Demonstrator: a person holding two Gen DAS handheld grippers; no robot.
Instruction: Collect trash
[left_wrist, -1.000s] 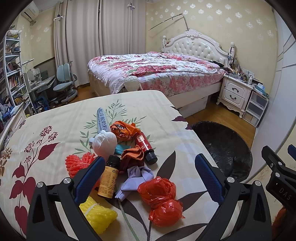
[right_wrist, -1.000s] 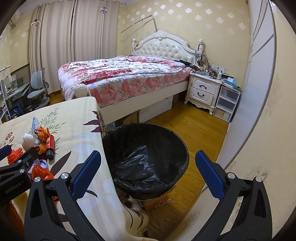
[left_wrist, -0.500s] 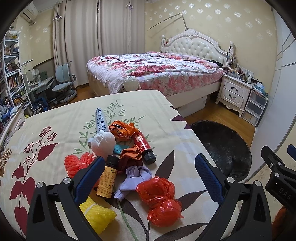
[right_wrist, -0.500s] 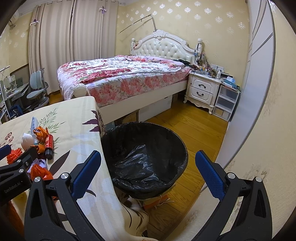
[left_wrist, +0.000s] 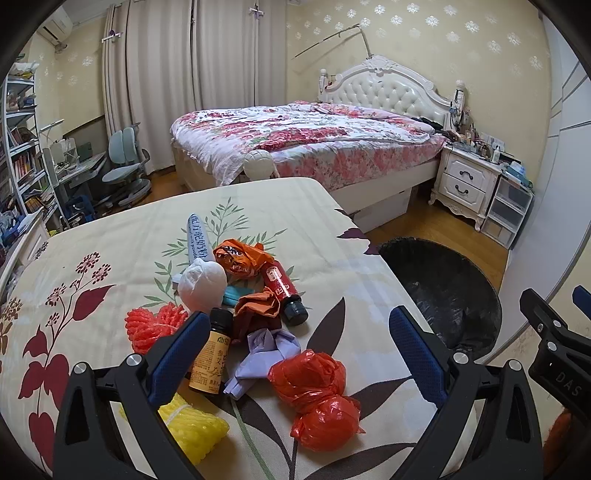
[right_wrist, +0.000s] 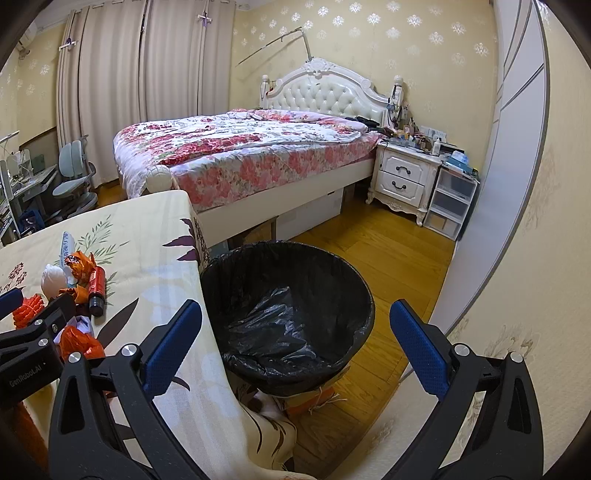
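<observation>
Counting the trash heaped on the leaf-printed cream tablecloth (left_wrist: 110, 236), I saw two knotted red plastic bags (left_wrist: 317, 391), one crumpled orange wrapper (left_wrist: 236, 254), one white paper ball (left_wrist: 202, 285), one lilac tissue wad (left_wrist: 264, 350), one red foam net (left_wrist: 155, 325) and one yellow foam net (left_wrist: 192, 430). Two small bottles lay among them: one amber bottle with a yellow label (left_wrist: 214, 354), writing too small to read, and one red-labelled dark-capped bottle (left_wrist: 282, 291). One white sachet (left_wrist: 197, 240) read "milk powder".

My left gripper (left_wrist: 299, 350) hung above the pile with its jaws spread wide, grasping nothing. My right gripper (right_wrist: 295, 347), equally spread and bare, faced the one black-lined round bin (right_wrist: 288, 306) on the floor just beside the table edge. I read "GenRoboLAI" on the left tool's body in the right wrist view.
</observation>
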